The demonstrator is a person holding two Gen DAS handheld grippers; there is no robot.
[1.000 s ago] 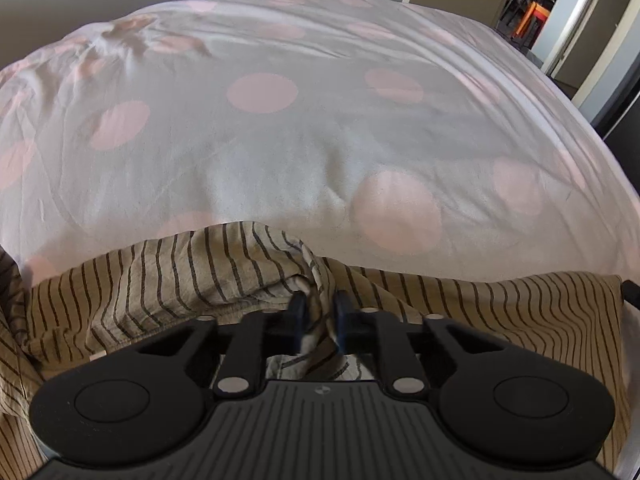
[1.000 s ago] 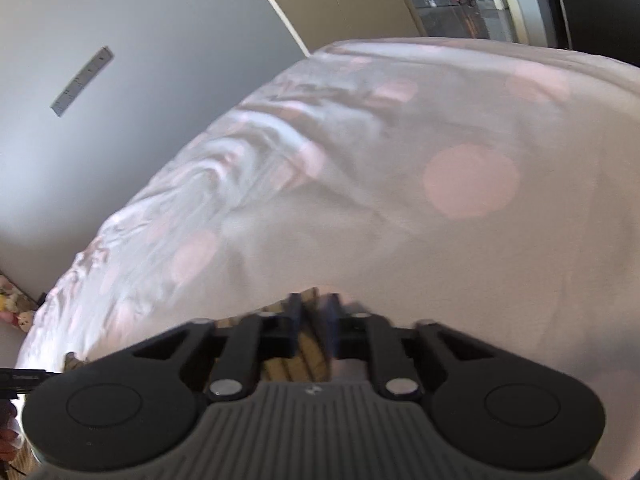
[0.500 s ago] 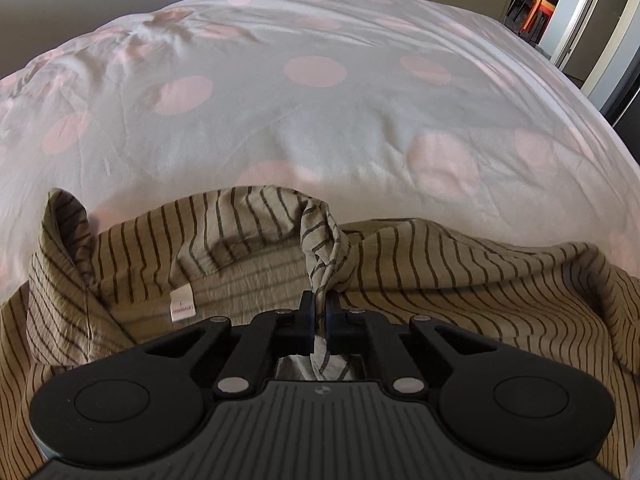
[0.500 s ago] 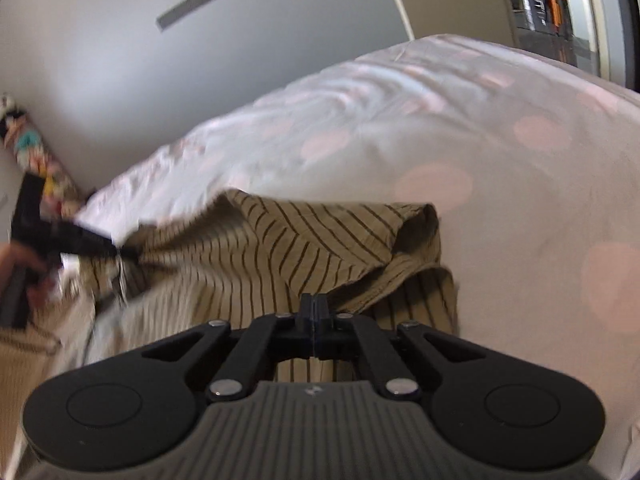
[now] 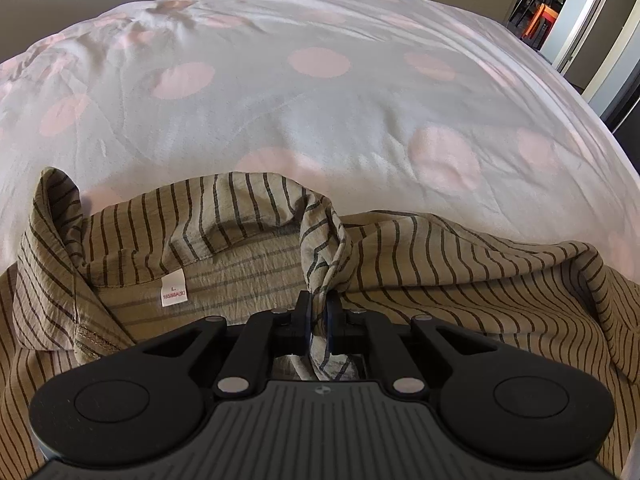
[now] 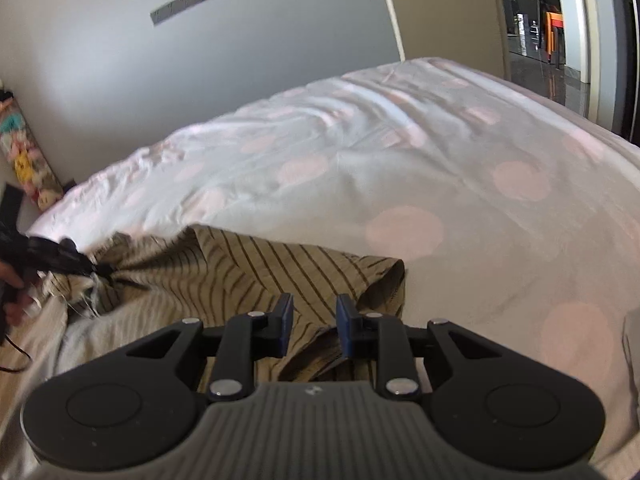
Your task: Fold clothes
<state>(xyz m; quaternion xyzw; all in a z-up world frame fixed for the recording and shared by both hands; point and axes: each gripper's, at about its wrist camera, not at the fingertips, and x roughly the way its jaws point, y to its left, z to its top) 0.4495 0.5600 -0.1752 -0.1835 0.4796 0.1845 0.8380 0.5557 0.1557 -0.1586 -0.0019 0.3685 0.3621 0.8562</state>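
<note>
A tan shirt with dark stripes [image 5: 460, 264] lies on the bed, collar side up, with a white size label [image 5: 173, 291] showing. My left gripper [image 5: 318, 310] is shut on a bunched fold of the shirt near the collar. In the right wrist view the same shirt [image 6: 248, 272] lies spread out, and my right gripper [image 6: 314, 322] is open just above its right edge, holding nothing. The left gripper [image 6: 86, 266] also shows there at the far left, pinching the shirt.
The bed [image 5: 320, 112] is covered with a white sheet with pink dots and fills both views. A grey wall [image 6: 200, 60] stands behind it. Plush toys [image 6: 28, 164] sit at the far left. A doorway [image 6: 536, 32] opens at the right.
My right gripper has opened and let go of the shirt. The shirt has come down onto the bed and spread out. My left gripper keeps its hold.
</note>
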